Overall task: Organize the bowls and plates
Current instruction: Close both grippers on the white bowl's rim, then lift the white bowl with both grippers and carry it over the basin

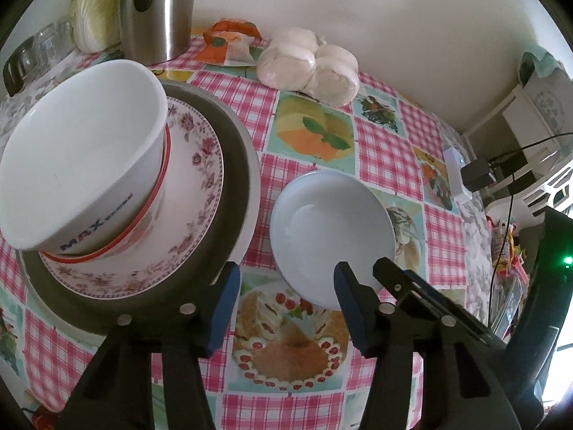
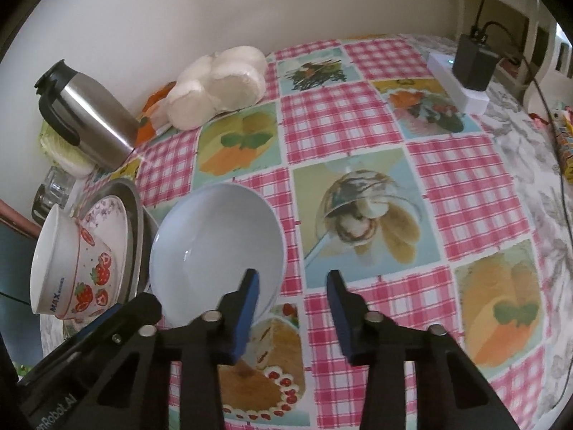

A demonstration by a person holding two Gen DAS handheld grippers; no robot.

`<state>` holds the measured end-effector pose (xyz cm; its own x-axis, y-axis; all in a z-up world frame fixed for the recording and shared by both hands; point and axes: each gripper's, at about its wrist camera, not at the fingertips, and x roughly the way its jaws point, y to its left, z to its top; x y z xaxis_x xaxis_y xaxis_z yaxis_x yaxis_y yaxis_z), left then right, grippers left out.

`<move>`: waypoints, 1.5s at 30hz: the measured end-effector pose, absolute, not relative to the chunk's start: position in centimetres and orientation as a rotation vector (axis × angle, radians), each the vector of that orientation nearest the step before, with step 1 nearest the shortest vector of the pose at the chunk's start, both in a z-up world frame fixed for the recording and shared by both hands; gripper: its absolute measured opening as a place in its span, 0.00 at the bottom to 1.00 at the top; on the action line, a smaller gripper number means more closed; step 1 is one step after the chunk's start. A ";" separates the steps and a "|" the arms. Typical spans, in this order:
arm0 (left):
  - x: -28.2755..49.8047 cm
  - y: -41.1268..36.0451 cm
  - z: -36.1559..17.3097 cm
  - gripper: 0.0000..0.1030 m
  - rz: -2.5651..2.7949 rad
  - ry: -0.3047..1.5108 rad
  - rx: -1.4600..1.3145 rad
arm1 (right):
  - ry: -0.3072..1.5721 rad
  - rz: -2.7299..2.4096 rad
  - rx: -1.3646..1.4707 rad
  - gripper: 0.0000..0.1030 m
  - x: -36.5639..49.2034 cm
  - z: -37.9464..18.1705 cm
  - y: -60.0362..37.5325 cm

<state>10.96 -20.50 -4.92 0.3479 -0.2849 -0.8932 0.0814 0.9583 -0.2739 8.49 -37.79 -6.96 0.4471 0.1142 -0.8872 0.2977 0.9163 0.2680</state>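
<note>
table (image 2: 358,114), pink check/food-print cloth | on it: white bowl (image 2: 218,247), metal tray (image 1: 232,165) under plate stack, steel flask (image 2: 89,118), bagged buns (image 1: 308,64), cabbage (image 1: 95,10), glasses (image 1: 39,50), power strip (image 2: 458,82)

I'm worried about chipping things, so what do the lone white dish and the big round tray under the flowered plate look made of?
White dish: likely glazed ceramic or porcelain; glossy, with soft window glare. Round tray: probably metal with a dull brushed-grey sheen; its thin rolled rim suggests steel, though unconfirmed.
</note>
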 end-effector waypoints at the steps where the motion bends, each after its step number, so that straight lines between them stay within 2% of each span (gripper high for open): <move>1: 11.0 -20.5 -4.9 0.50 -0.239 1.194 -0.196 | 1.113 -0.112 0.427 0.30 8.6 -7.2 -37.7; 5: 11.1 -20.5 -5.2 0.44 -0.239 1.203 -0.200 | 1.134 -0.097 0.453 0.15 9.0 -8.2 -37.2; 21: 11.1 -22.7 -6.5 0.43 -0.280 1.229 -0.151 | 1.149 -0.144 0.476 0.12 8.0 -8.3 -39.9; 23: 11.3 -22.9 -7.0 0.40 -0.288 1.238 -0.156 | 1.147 -0.153 0.478 0.12 7.9 -8.3 -40.3; 25: 11.5 -23.1 -7.3 0.33 -0.291 1.245 -0.157 | 1.147 -0.156 0.485 0.12 7.7 -8.4 -40.6; 31: 11.9 -23.4 -8.6 0.24 -0.299 1.265 -0.162 | 1.170 -0.156 0.480 0.12 8.0 -9.1 -40.2; 42: 12.4 -23.6 -11.0 0.20 -0.316 1.296 -0.200 | 1.188 -0.136 0.471 0.12 8.4 -10.0 -39.4; 45: 12.4 -23.6 -10.9 0.16 -0.325 1.288 -0.201 | 1.189 -0.134 0.459 0.13 8.4 -9.9 -39.3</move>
<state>12.40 -23.57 -10.92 0.2432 -0.3464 -0.9060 0.1245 0.9375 -0.3250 8.39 -39.27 -9.95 0.3765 0.1375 -0.9162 0.3377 0.9005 0.2739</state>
